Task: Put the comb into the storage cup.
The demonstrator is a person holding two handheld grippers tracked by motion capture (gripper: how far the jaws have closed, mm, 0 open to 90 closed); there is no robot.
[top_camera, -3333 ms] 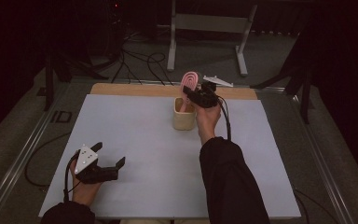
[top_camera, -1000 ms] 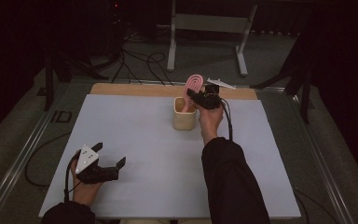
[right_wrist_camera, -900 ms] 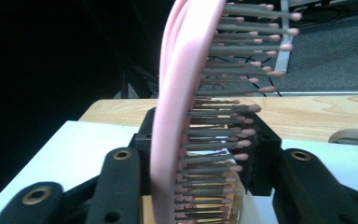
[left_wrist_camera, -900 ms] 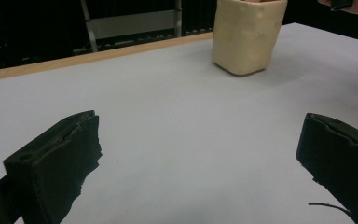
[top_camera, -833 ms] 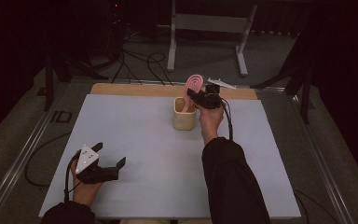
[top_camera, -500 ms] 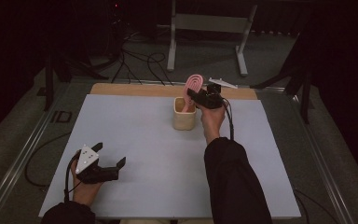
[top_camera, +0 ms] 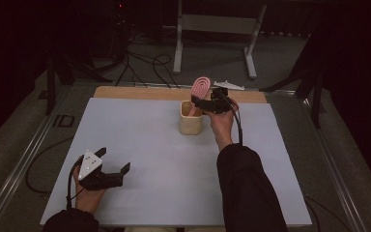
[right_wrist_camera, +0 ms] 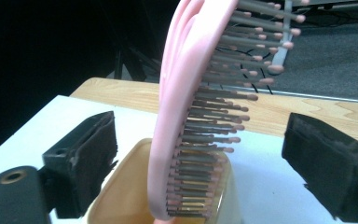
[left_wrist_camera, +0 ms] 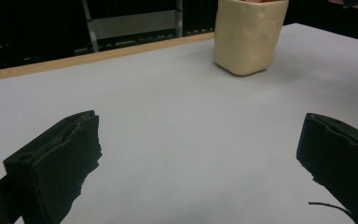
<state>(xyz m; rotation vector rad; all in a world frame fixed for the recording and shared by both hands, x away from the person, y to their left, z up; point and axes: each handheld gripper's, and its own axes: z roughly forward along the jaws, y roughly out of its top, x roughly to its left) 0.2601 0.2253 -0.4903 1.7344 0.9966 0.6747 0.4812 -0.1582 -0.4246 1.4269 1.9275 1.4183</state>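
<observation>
A flat pale-grey tabletop mat (top_camera: 140, 145) is lying over a light wooden board (top_camera: 140, 93) showing along the far edge. A grey metal stand (top_camera: 217, 24) and black cables (top_camera: 145, 60) are sitting on the floor beyond.

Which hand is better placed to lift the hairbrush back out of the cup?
Right. Its gripper is open around the hairbrush in the cup; the left gripper rests far away.
</observation>
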